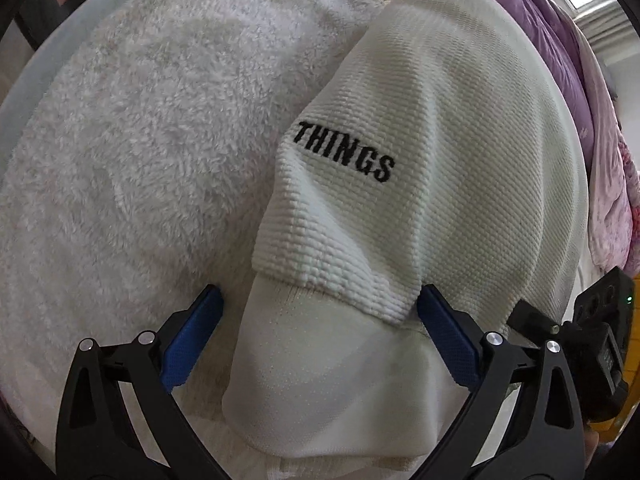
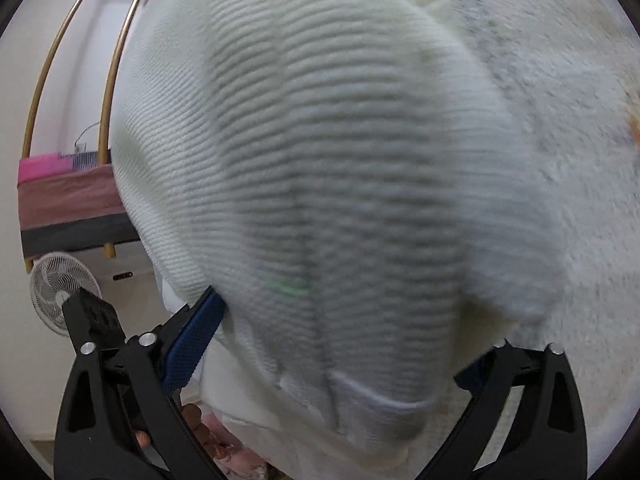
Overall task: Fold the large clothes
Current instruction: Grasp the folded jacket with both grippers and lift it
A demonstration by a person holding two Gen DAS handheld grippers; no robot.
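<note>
A white waffle-knit sweatshirt [image 1: 440, 128] with black lettering lies folded on a fluffy white blanket [image 1: 140, 140]. In the left wrist view its ribbed cuff end [image 1: 320, 380] sits between the blue pads [image 1: 192, 340] of my left gripper [image 1: 320, 296]. The jaws stand wide apart, and the cloth drapes against the right pad. In the right wrist view the same knit [image 2: 340, 160] is blurred and fills the frame. It bulges between the fingers of my right gripper [image 2: 336, 328], whose jaws are also wide. One of its blue pads [image 2: 192, 344] shows; cloth hides the other.
A purple quilt [image 1: 560, 52] and pink floral bedding [image 1: 612, 200] lie past the sweatshirt. The other gripper's black body [image 1: 600, 340] is close at the right. A white fan [image 2: 60, 288], gold rails [image 2: 108, 100] and a striped cloth [image 2: 72, 208] stand beyond the bed edge.
</note>
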